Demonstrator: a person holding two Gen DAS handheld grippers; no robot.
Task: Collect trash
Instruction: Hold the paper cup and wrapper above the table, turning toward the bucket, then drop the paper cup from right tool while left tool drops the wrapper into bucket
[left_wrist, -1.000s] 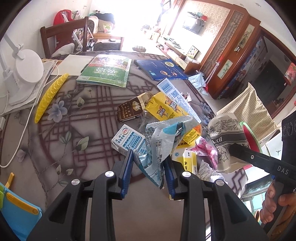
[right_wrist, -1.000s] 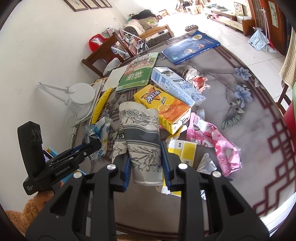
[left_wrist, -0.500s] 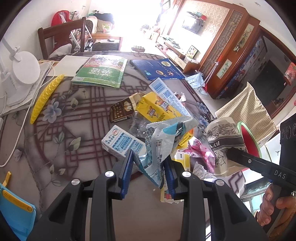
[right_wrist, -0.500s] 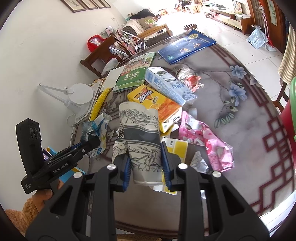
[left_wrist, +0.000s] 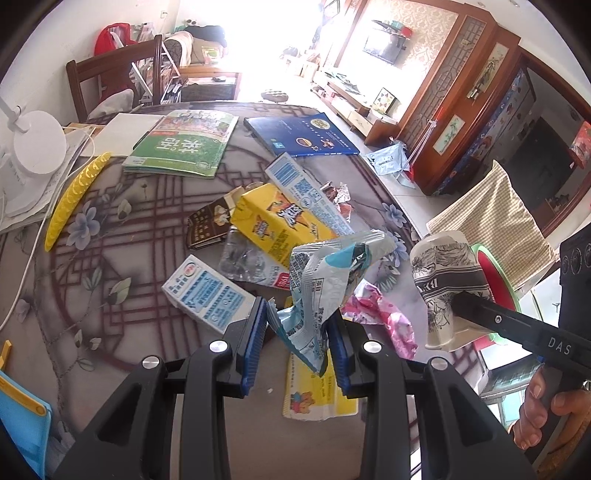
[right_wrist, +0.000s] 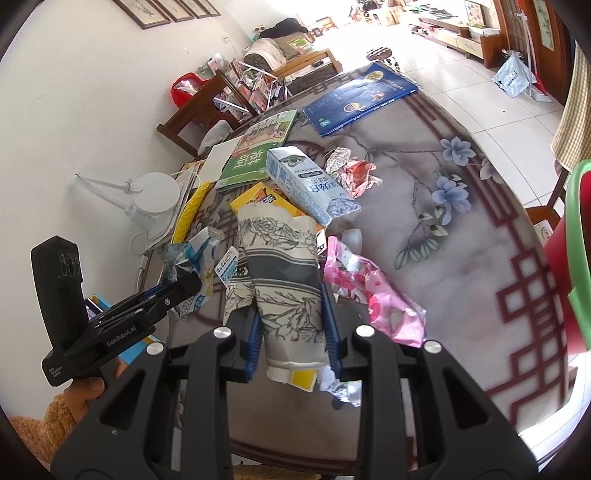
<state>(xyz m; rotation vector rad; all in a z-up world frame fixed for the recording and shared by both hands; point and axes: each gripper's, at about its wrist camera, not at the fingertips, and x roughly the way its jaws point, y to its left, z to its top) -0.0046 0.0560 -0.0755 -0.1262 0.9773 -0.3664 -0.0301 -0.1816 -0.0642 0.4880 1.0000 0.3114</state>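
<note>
My left gripper (left_wrist: 297, 332) is shut on a crumpled blue and silver snack wrapper (left_wrist: 328, 273), held above the table. From the right wrist view the same wrapper (right_wrist: 195, 254) hangs at the left. My right gripper (right_wrist: 291, 332) is shut on a squashed paper cup (right_wrist: 284, 280) with a grey flower print; this cup (left_wrist: 447, 280) shows at the right in the left wrist view. Below them, trash lies on the patterned table (left_wrist: 110, 229): a yellow drink carton (left_wrist: 280, 221), a blue and white milk carton (left_wrist: 207, 291), a long blue and white box (right_wrist: 310, 184), a pink wrapper (right_wrist: 373, 295).
Two books, a green one (left_wrist: 184, 144) and a blue one (left_wrist: 303, 136), lie at the far side. A white lamp base (left_wrist: 33, 147) and a yellow strip (left_wrist: 74, 188) stand at the left. A wooden chair (left_wrist: 118, 85) is behind the table. A red and green bin rim (right_wrist: 576, 236) shows at the right.
Both grippers have drifted sideways above the table, so the trash pile shifted left in the left wrist view. Their grips on the wrapper and the cup are the same.
</note>
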